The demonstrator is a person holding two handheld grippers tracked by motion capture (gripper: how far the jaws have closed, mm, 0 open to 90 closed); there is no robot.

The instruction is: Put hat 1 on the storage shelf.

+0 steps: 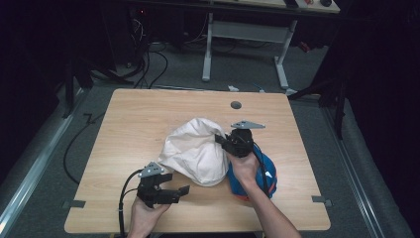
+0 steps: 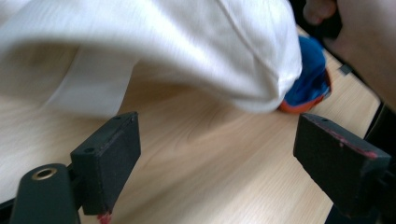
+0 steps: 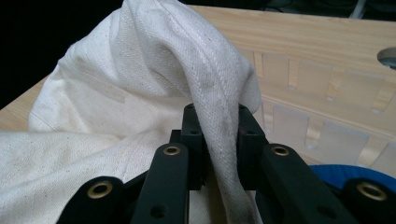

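A cream cloth bag (image 1: 195, 151) lies bunched at the middle of the wooden table (image 1: 133, 124). My right gripper (image 1: 221, 140) is shut on a fold of the cloth bag (image 3: 219, 126) and holds that edge up off the table. A blue and orange round thing (image 1: 265, 173) sits under my right hand, partly covered by the bag. My left gripper (image 1: 184, 191) stands open near the table's front edge, just short of the bag's lower edge, with nothing between its fingers (image 2: 109, 161). The blue and orange thing (image 2: 310, 81) shows beyond the cloth bag (image 2: 187, 46).
A round cable hole (image 1: 236, 105) sits near the far edge of the table. A white-legged desk frame (image 1: 245, 44) and loose cables (image 1: 148, 64) stand on the floor beyond. Bare wood lies left of the bag.
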